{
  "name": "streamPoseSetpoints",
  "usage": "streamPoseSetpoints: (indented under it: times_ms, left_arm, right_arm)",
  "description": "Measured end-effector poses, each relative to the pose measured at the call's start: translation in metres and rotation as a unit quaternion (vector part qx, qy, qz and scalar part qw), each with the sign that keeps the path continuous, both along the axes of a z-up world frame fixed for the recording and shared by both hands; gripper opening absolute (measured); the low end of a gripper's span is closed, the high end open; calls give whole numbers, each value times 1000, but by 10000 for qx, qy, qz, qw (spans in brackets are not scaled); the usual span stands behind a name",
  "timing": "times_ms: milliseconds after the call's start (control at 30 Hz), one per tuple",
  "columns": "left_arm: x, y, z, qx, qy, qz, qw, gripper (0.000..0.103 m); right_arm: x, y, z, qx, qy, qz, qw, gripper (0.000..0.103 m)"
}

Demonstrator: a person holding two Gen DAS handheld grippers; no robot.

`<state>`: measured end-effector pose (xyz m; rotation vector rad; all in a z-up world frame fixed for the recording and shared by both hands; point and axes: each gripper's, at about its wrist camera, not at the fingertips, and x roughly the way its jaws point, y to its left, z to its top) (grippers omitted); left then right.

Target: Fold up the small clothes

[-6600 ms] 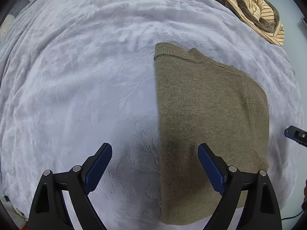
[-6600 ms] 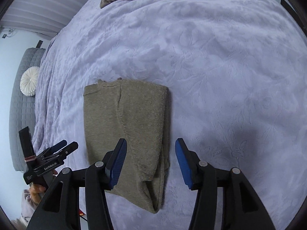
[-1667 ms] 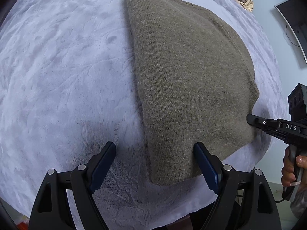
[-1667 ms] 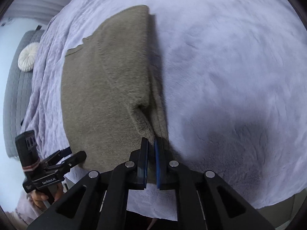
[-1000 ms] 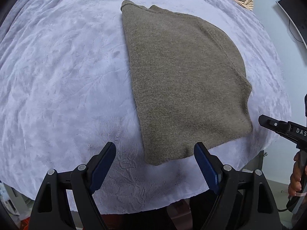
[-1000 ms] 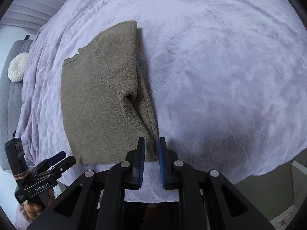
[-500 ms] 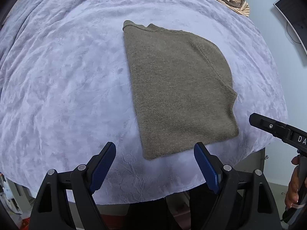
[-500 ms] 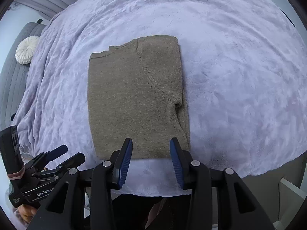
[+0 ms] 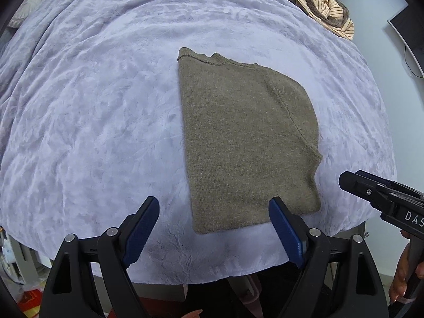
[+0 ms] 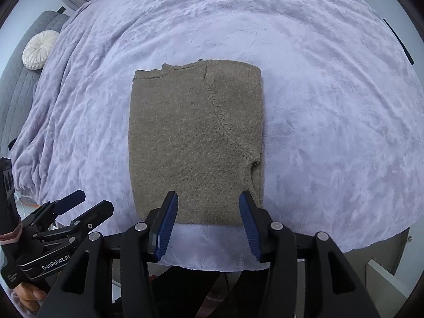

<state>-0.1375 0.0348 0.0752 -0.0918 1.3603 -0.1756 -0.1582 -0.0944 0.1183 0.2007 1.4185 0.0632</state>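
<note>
An olive-brown knitted sweater [image 9: 243,143] [image 10: 193,137] lies flat on the lilac blanket [image 9: 92,119] [image 10: 331,132], folded to a narrow rectangle with its collar at the far end. My left gripper [image 9: 214,204] hangs above the sweater's near hem, its jaws opening wide with nothing between them. My right gripper [image 10: 208,196] hovers over the same hem; its jaws are opening too and grip nothing. The right gripper [image 9: 381,196] shows at the right edge of the left wrist view, and the left gripper [image 10: 92,201] at the lower left of the right wrist view.
A heap of striped and brown clothes [image 9: 326,13] lies at the blanket's far right corner. A white round cushion [image 10: 39,50] rests on a grey sofa [image 10: 16,92] to the left. The bed's front edge runs just below the hem. A dark monitor [image 9: 413,26] stands at the right.
The right gripper's jaws went from almost shut at the sweater's right hem corner to apart, letting it go. Both grippers rose. The sweater's bunched right edge now lies flat.
</note>
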Motion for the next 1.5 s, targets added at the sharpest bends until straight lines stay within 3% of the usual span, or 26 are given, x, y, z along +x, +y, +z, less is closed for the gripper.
streamPoseSetpoints:
  times_ms: [33,100,200,367,433,833,1500]
  left_arm:
    - [1,-1,1,-4,-27,61,10000,103]
    - [4,-4,1,-2,-30,98,9999,103]
    - [6,-10,4,175,-73,155,9997,103]
    - [9,-16,6,296,-39,261,9992,103]
    - [10,-17,5,332,-17,320,9989,103]
    - [15,-21,10,762,-95,312,9966,103]
    - [20,-26,13,762,-51,215,9968,103]
  right_arm:
    - [2,-1,1,-25,2,30,10000,58]
    - [5,-3,3,-37,-2,92,10000,61]
    - [10,-2,5,-95,-77,210,9997,83]
    - [16,-3,3,-208,-111,189,9995,86]
    - [17,-5,3,-305,-139,138,9993,96]
    - [23,-11,-4,-397,123,40,9991,96]
    - [30,-6,1,-688,62,65,9976,96]
